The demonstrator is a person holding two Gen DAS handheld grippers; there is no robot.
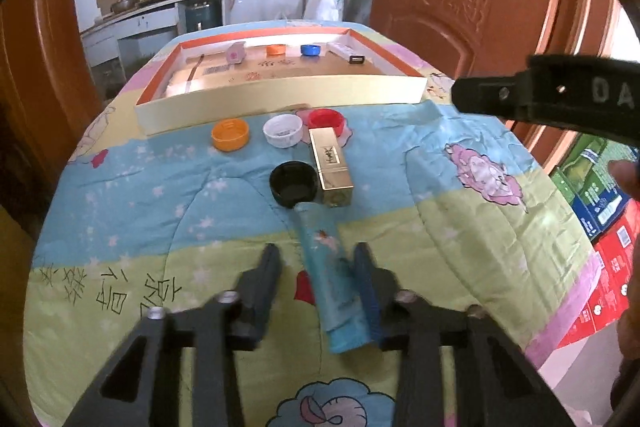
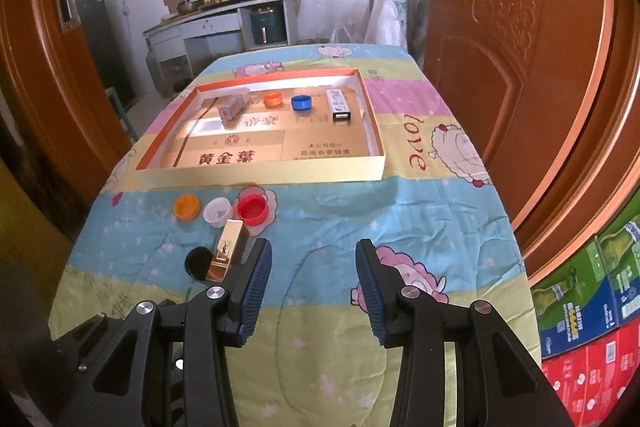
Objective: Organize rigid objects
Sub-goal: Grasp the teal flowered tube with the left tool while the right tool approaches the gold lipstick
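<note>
My left gripper [image 1: 316, 251] is open around a light blue tube [image 1: 334, 279] that lies on the quilt between its fingers, nearer the right finger. Just beyond the tube lie a black cap [image 1: 293, 183] and a gold rectangular case [image 1: 330, 165]. Farther on stand an orange cap [image 1: 230, 135], a white cap [image 1: 282, 131] and a red cap [image 1: 327, 121]. The shallow box [image 1: 280, 97] holds a pink item, an orange cap, a blue cap and a white USB stick. My right gripper [image 2: 314, 255] is open and empty above the quilt, right of the gold case [image 2: 227, 251].
The table is covered by a cartoon quilt [image 2: 400, 219]. A brown door [image 2: 500, 47] stands at the right. Stacked cartons [image 2: 592, 327] sit on the floor at the lower right. A kitchen counter [image 2: 224, 19] is far behind. The right gripper's body [image 1: 548, 95] crosses the left wrist view.
</note>
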